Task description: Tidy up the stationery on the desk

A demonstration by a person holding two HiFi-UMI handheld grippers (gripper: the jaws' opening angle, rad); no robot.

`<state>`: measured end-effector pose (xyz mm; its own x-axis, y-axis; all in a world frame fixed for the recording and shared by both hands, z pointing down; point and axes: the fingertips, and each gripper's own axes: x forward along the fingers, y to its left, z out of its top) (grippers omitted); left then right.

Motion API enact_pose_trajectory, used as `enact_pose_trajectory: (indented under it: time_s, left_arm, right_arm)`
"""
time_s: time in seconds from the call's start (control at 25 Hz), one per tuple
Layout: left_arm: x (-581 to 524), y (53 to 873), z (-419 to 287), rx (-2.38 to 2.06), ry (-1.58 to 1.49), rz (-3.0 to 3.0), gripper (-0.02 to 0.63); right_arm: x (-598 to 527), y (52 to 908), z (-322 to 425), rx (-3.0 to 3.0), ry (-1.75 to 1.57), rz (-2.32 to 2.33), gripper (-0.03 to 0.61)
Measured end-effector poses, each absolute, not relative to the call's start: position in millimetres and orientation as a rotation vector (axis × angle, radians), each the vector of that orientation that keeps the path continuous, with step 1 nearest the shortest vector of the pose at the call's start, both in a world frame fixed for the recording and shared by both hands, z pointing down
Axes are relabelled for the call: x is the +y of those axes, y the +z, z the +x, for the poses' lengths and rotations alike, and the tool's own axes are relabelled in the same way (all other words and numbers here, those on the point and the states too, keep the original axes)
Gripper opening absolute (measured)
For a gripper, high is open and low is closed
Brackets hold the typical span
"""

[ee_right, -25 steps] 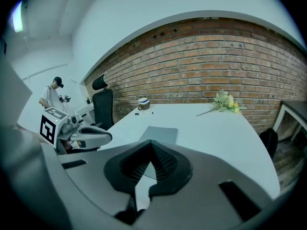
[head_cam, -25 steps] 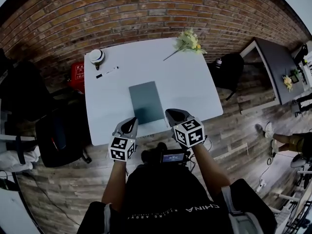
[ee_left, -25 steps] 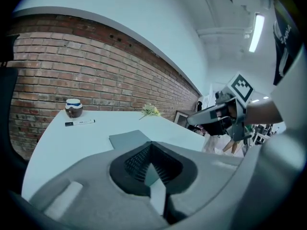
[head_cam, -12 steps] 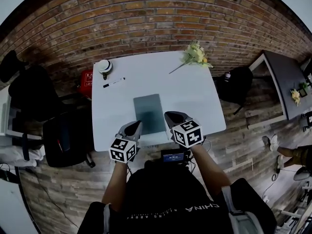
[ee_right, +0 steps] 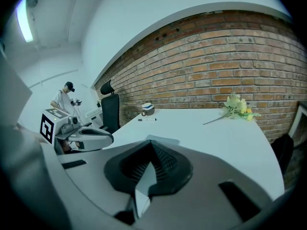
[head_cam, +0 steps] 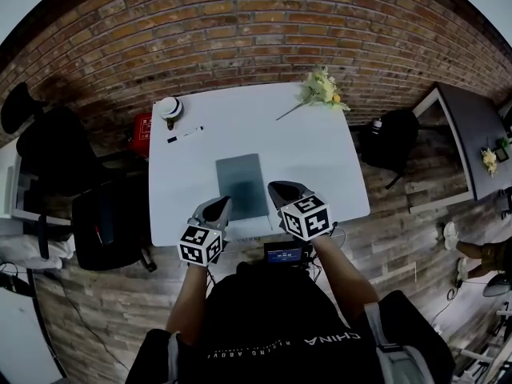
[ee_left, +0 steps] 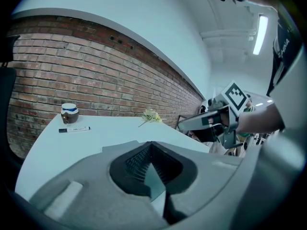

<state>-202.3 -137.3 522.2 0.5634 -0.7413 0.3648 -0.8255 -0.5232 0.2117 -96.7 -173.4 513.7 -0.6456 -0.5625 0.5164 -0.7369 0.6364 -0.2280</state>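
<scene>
A brick wall (head_cam: 240, 22) runs behind one white table (head_cam: 320, 134). The table's near edge is partly hidden behind the two tongs and the person's forearms. Three dark seats stand round it: two office chairs on the left (head_cam: 48, 146) (head_cam: 108, 230), the nearer one hard to make out, and one on the right (head_cam: 392, 138).

One grey notebook (head_cam: 240, 184) lies flat in the middle of the table. Its near end runs in between the two tongs, and whether it is a book or a pad cannot be told.

The left tongs (head_cam: 214, 208) and right tongs (head_cam: 284, 190) are held side by side over the near edge, noses pointing away from the person, one on each side of the notebook's near end. Each is clenched on nothing: the grey jaws meet at the tip, and only a sliver of table shows through the dark ribbed pads.

One spray of pale flowers (head_cam: 320, 89) lies at the far right corner. One brown lidded cup (head_cam: 170, 108) stands at the far left corner. One white marker (head_cam: 185, 134) with a black cap lies just beside the cup, well apart from both tongs.
</scene>
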Motion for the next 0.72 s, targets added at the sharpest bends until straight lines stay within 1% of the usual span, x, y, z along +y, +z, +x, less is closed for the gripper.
enact_pose_trajectory:
  time_s: [0.36,0.68,0.72]
  left_arm:
    - [-144.5,531.7,-194.8,-1.311,0.383,2.367,0.005]
    - [-153.5,563.1,-205.6,-1.351,0.454,2.243,0.009]
    - [-153.4,569.3,-206.8,-1.333,0.458,2.224,0.013]
  right_arm:
    - [-178.6,526.9,-84.2,-2.435,0.628,0.945,0.009]
    - [-195.8,560.2,-76.8,-2.375,0.697,0.946,0.009]
    - [-195.5,566.0,-78.3,-2.363,0.725,0.941,0.039]
